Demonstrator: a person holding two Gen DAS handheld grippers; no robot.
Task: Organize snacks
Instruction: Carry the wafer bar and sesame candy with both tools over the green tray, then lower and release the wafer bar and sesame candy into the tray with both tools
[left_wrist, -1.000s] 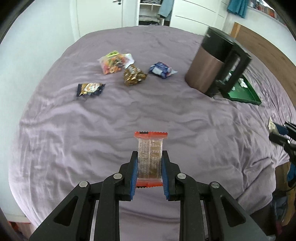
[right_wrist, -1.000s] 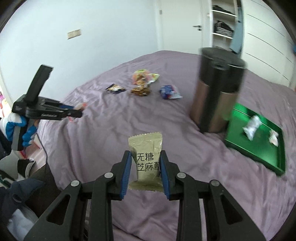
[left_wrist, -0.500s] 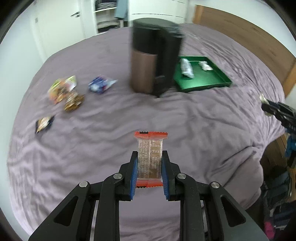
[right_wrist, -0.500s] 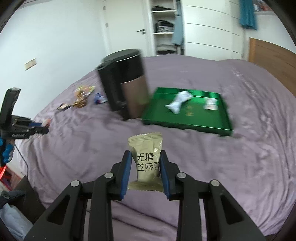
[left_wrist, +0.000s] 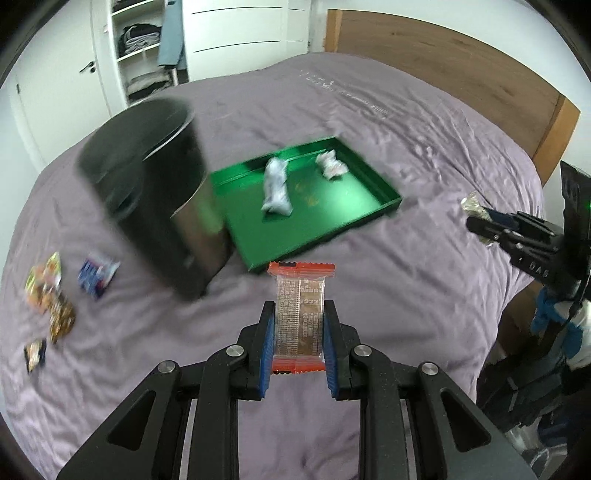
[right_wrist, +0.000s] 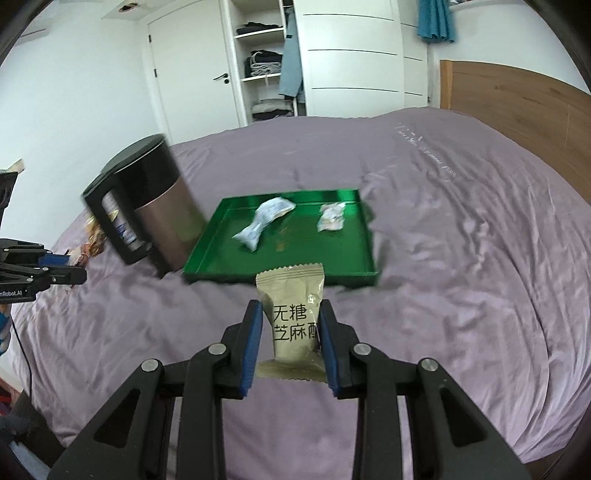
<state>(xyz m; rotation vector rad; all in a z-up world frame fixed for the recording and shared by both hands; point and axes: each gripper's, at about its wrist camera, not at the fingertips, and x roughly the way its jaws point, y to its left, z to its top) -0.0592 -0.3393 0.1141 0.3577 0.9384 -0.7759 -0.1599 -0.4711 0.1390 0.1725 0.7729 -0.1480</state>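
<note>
Snack bar (left_wrist: 300, 317) between left claw (left_wrist: 300, 325) pads

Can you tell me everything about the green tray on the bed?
The green tray is a shallow, shiny rectangle with a low raised rim, probably metal. It lies flat on the purple bedcover, right beside the dark bin. Two crinkly pale packets lie inside it: a long one and a smaller one. No gripper touches it.
</note>
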